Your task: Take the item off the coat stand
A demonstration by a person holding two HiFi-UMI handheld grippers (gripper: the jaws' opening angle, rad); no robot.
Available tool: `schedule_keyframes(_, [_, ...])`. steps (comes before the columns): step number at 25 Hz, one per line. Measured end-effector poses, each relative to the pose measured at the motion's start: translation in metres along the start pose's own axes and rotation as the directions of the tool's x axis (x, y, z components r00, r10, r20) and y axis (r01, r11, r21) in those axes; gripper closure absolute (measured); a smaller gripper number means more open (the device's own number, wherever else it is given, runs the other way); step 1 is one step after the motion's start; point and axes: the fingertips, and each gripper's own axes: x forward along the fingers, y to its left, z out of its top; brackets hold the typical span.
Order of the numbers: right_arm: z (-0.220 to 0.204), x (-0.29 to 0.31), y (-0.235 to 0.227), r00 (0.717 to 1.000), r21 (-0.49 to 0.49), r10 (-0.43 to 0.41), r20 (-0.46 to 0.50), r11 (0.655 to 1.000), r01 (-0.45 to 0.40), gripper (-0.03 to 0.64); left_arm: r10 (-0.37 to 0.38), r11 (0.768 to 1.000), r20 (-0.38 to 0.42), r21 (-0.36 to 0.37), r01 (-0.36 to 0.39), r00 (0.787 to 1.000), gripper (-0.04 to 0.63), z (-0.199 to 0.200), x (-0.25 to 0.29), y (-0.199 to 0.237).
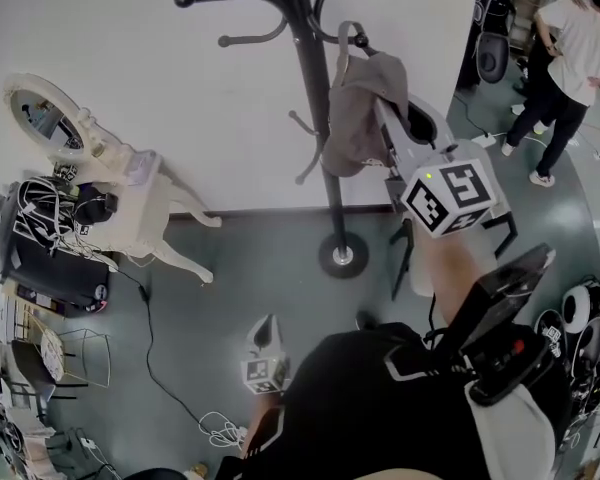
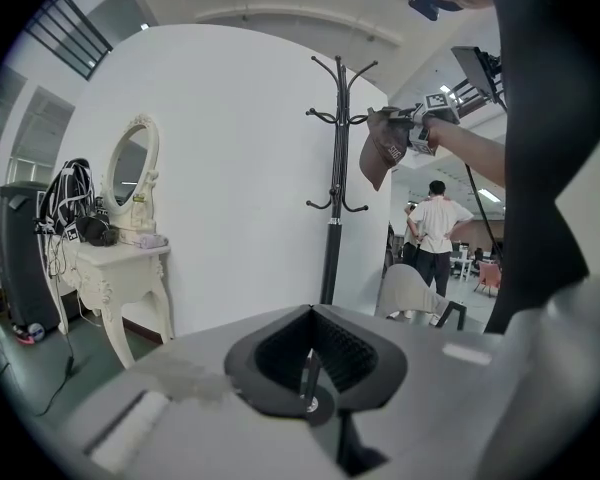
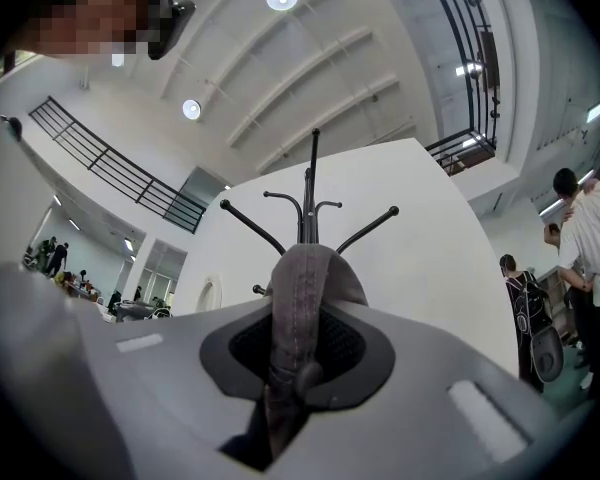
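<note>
Your right gripper (image 3: pixel 302 340) is clamped on the grey cap (image 3: pixel 305 278). Its pads pinch a stitched fold of the fabric, and that fold runs straight up between the jaws toward the post of the black coat stand (image 3: pixel 310 193). In the head view the cap (image 1: pixel 358 118) sits at an upper hook on the right side of the coat stand (image 1: pixel 310 88). Its top is looped at the hook tip and its long axis points down, so the bulk of the cloth sags below. The right gripper (image 1: pixel 387 106) reaches it from the side away from the post. From your left gripper view the cap (image 2: pixel 383 148) hangs just right of the stand's top hooks, lower edge pointing down and slightly left. It carries a small pale mark of lettering there, too small to read. The only other print is the black-and-white square markers on the cube (image 1: pixel 450 198) of your right gripper. Your left gripper (image 2: pixel 312 368) is low near your body over the grey floor (image 1: pixel 260 258), with its jaws together and nothing between them. A white dressing table (image 1: pixel 130 183) stands against the wall left of the stand, and a person in a white shirt (image 1: pixel 575 48) stands far right.
</note>
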Motion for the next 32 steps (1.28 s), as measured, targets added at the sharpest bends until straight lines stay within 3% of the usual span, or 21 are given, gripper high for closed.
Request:
schedule_keyframes(4, [0.008,-0.035,-0.002,1.0,-0.013,-0.027,0.01,1.0,0.027,0.571,-0.027,0.999,0.004,0.017,0.027,1.0,0.571,-0.01,-0.004,-0.012])
schedule_keyframes(12, [0.015,-0.044,0.004,0.996,-0.022,-0.082,-0.028,0.996,0.081,0.572,-0.111,0.993,-0.018,0.04,0.111,0.994,0.571,-0.009,-0.007,-0.006])
schedule_keyframes(17, [0.009,-0.099,0.006,0.991,-0.027,-0.129,-0.046,0.991,0.128,0.574,-0.165,0.983,-0.026,0.079,0.167,0.986,0.571,-0.035,-0.022,-0.026])
schedule_keyframes(32, [-0.016,-0.174,0.033,0.97,-0.027,-0.204,-0.132,0.979,0.202,0.574,-0.255,0.959,-0.042,0.119,0.258,0.966,0.571,-0.049,-0.049,-0.044])
